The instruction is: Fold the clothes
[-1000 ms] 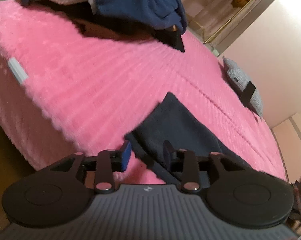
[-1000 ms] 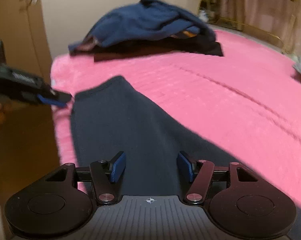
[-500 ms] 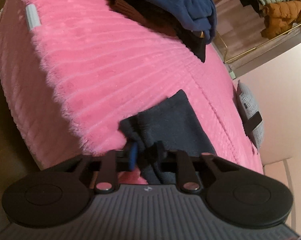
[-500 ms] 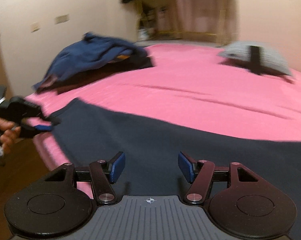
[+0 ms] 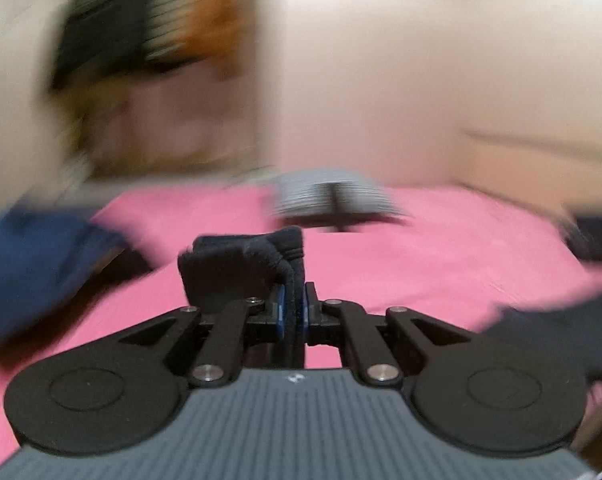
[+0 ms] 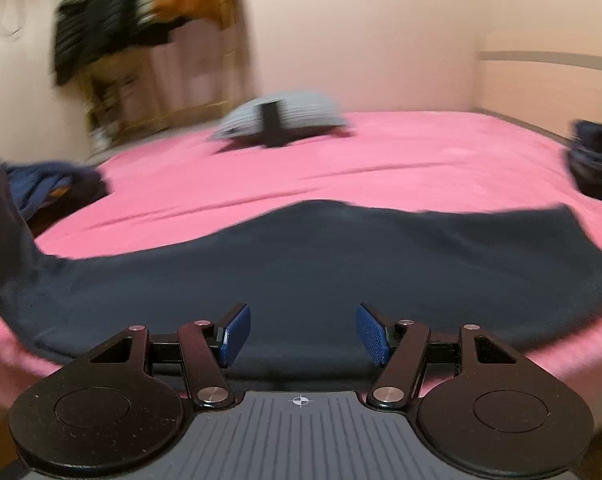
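The left wrist view is heavily motion-blurred; only the left gripper [image 5: 292,312] reads clearly, its jaws closed tight on a bunched hem of the dark garment [image 5: 241,268], the rest of which is hidden below. The right wrist view alone shows that garment [image 6: 321,264] spread across the pink bed [image 6: 421,160], its left end lifted out of frame, with the right gripper [image 6: 303,334] jaws wide apart, holding nothing

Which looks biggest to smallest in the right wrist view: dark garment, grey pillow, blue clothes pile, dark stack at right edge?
1. dark garment, nearest the camera, so inflated.
2. grey pillow.
3. blue clothes pile and dark stack: look alike, both cut off, unranked.
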